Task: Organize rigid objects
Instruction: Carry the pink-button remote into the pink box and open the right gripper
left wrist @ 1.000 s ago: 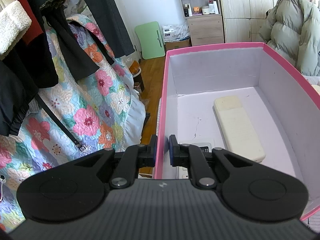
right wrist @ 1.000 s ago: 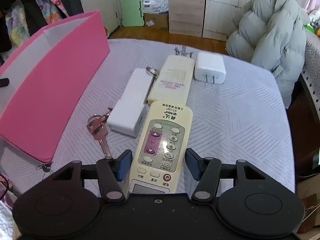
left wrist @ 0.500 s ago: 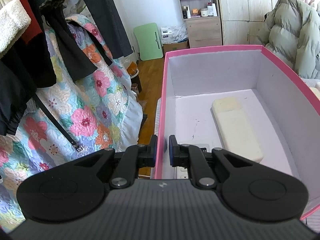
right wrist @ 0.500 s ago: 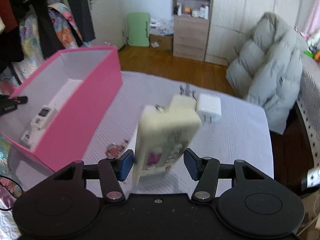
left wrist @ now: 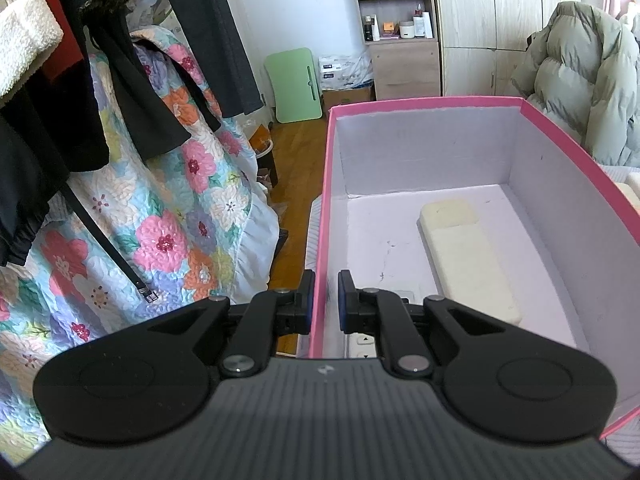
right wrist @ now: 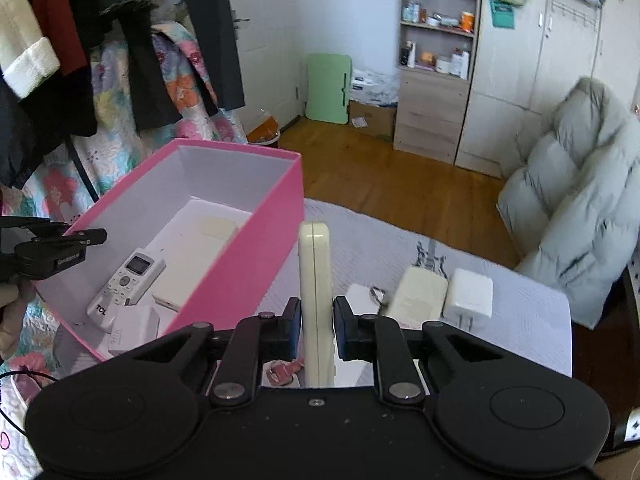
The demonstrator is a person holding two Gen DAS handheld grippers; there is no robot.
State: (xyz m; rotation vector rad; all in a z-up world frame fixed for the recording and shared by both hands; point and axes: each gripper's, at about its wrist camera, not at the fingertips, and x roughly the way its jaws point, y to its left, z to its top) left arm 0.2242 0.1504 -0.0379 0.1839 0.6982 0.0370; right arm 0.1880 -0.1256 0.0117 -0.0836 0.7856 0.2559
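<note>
Remote (right wrist: 316, 280), cream-coloured and turned edge-on, stands upright between the pads of the right gripper (right wrist: 316, 328), lifted clear of the bed cover (right wrist: 520, 320). The jaws have just been closing, and now they pinch it by its thin sides. Behind it on the cover, toward the far right corner, another cream remote (right wrist: 420, 294) lies flat with a white charger (right wrist: 468, 294) touching its right side and a white block (right wrist: 360, 294) just to its left; something pink (right wrist: 282, 370) shows under the gripper, too hidden to name. The pink box (right wrist: 248, 280) sits at the cover's left edge. Inside it lie a white remote with a small screen (right wrist: 126, 280), a long cream remote (left wrist: 468, 256) along the right half of the floor, and a white plug-like piece (right wrist: 134, 330) at the near end. The left gripper (left wrist: 326, 300) is pressed together on the box's near-left wall, one pad outside and one inside. A grey puffer coat (right wrist: 580, 200) slumps beyond the far right corner.
</note>
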